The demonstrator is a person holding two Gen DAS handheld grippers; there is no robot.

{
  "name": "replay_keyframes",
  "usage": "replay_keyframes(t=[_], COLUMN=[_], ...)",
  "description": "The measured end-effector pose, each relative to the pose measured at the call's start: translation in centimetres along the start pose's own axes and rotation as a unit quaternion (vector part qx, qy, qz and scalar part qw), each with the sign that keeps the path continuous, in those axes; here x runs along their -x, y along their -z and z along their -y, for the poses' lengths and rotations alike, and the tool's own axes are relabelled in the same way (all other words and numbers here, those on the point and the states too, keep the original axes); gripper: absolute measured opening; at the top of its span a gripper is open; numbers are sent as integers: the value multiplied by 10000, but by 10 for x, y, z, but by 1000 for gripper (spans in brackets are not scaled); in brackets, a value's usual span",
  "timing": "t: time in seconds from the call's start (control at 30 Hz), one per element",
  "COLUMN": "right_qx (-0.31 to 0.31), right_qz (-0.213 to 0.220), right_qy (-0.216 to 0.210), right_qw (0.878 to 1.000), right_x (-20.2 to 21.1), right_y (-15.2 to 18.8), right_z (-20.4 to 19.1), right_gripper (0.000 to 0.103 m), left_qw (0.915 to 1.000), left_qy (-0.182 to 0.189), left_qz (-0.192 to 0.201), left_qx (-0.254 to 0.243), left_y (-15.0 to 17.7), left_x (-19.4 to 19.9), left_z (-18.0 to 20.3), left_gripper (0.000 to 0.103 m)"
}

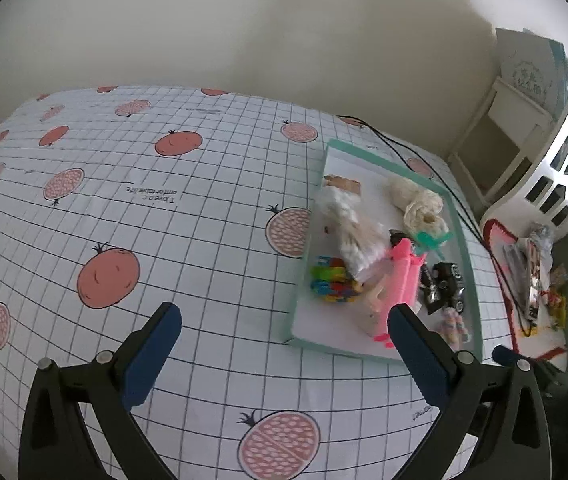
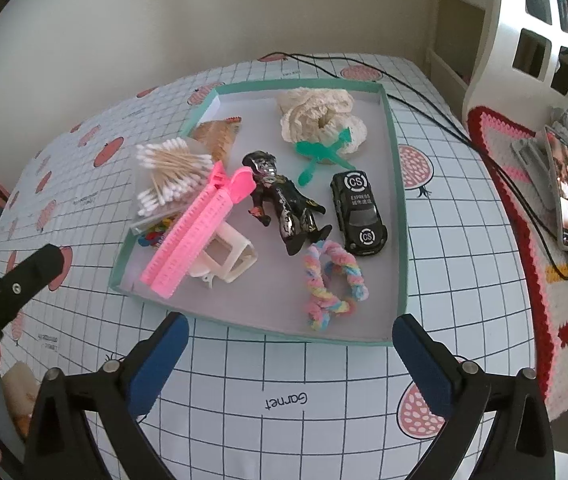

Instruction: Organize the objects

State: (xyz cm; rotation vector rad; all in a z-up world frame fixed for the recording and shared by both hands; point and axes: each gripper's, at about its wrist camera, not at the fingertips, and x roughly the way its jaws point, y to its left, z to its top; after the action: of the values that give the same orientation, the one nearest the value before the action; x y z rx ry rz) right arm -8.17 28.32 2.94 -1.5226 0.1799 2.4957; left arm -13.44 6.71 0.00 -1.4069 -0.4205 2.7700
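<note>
Hovering over the counter (image 2: pixel 324 392), both grippers, left (image 1: pixel 284 338) and right (image 2: pixel 290 342), fingers apart and empty. Tray (image 2: pixel 398 184) just ahead of right gripper, holding car (image 2: pixel 358 212), figure (image 2: pixel 284 200), pink clip (image 2: pixel 200 232), swabs (image 2: pixel 168 168).

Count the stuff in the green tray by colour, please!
Pink: 1, clip
Black: 2, car, figure
Green: 1, bow
Cream or white: 3, lace, claw clip, swabs
Rainbow: 2, twist, pile under the swabs
Tan: 1, comb
Total: 10
</note>
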Motion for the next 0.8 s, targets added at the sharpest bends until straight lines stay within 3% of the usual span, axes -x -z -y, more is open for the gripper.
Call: replay_keyframes(t=[0.33,0.8], right_qx=[-156,-146], right_qz=[288,462], right_qy=[124,171], right_qw=[9994,9987], right_x=[8,12], right_y=[18,62], right_z=[-8,-14], right_gripper=[103,103], left_qw=[9995,9983], left_qy=[-3,-461], left_qz=[25,309], left_qx=[305,-195], left_y=[13,49], left_x=[8,28], left_z=[-16,-15], left_gripper=[103,103])
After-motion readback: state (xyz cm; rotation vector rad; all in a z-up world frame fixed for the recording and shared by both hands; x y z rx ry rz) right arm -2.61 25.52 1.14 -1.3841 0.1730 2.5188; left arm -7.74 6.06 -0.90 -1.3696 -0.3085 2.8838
